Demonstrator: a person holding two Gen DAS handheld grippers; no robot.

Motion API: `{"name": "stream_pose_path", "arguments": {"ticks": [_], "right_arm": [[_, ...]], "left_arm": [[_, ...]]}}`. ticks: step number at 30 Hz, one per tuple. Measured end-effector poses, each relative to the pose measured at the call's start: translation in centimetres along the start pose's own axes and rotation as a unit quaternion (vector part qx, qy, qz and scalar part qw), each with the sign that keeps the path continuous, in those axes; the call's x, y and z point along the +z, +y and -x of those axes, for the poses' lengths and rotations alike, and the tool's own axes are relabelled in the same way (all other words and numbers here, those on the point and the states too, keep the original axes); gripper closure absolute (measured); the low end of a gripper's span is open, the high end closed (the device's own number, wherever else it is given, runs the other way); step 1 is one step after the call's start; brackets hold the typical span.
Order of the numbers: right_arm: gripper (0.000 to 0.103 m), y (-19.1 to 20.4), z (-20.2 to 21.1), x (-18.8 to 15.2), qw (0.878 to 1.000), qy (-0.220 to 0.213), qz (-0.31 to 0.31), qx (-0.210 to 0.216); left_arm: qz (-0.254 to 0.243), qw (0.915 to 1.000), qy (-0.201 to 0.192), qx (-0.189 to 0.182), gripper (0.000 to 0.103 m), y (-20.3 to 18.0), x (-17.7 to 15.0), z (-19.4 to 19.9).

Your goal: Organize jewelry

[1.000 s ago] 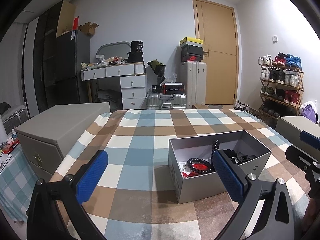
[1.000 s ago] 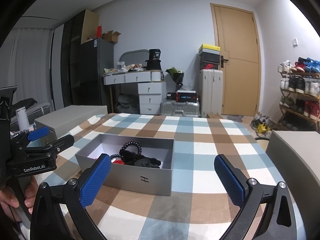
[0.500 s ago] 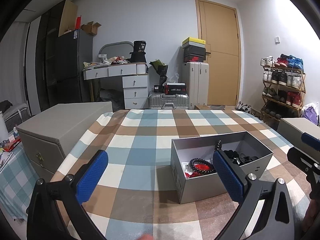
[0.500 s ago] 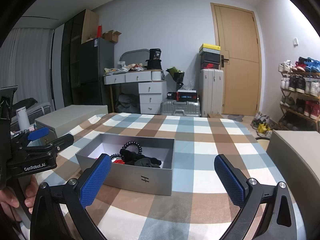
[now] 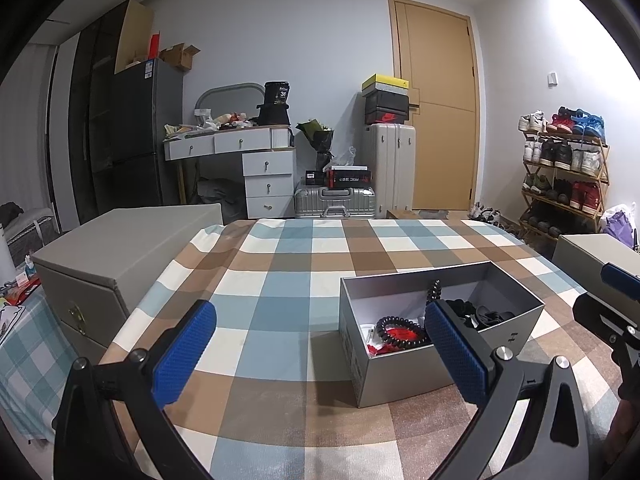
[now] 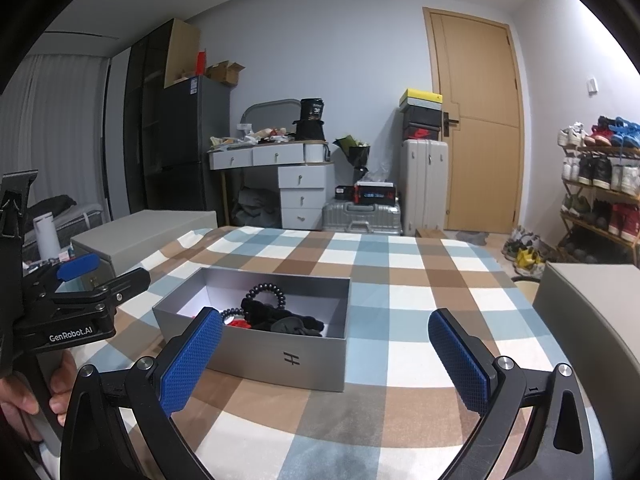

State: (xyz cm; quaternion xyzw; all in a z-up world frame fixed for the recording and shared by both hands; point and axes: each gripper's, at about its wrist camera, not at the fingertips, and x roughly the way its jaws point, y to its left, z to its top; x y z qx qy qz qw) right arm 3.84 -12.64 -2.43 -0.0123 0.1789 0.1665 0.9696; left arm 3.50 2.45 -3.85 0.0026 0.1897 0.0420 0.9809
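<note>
Jewelry (image 6: 264,312) lies heaped in an open grey box (image 6: 280,356) on the checked cloth of the counter (image 6: 400,300): a coil of dark beads, something red under it, and a black tangle I cannot sort into pieces. The left hand-held gripper (image 5: 320,354) hangs above the near edge of the counter with its blue pads spread wide and nothing between them; its right pad sits in front of the box in that view, so whether it touches the rim I cannot tell. The right hand-held gripper (image 6: 326,356) is likewise wide open and holds nothing, poised on the near side of the box, which lies toward its left pad. A person's fingers (image 6: 56,384) wrap the left tool's handle at the edge of the right view. With every piece in the box and none on the cloth, this fits either pieces waiting to be drawn out and sorted or pieces already gathered in; the pictures do not settle which. Any grasp into that heap would call for a narrow, careful pinch, since the strands look entwined. Around the counter stand grey storage chests (image 5: 120,248), and beyond are a white dresser (image 5: 264,172), silver suitcases, a wooden door (image 5: 436,112) and a shoe rack (image 5: 564,176)
</note>
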Motion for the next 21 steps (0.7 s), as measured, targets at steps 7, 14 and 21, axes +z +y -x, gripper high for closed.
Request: {"name": "stream_pose_path", "arguments": {"ticks": [7, 14, 21], "right_arm": [[0.0, 0.0, 0.0, -0.01, 1.0, 0.0, 0.0, 0.0], [0.0, -0.02, 0.01, -0.01, 1.0, 0.0, -0.001, 0.0], [0.0, -0.03, 0.0, -0.01, 1.0, 0.0, -0.001, 0.0]], "left_arm": [[0.0, 1.0, -0.001, 0.0, 0.001, 0.06, -0.01, 0.0], [0.004, 0.9999, 0.009, -0.007, 0.001, 0.1, 0.05, -0.44], [0.005, 0.9999, 0.008, -0.009, 0.001, 0.13, 0.0, -0.29]]}}
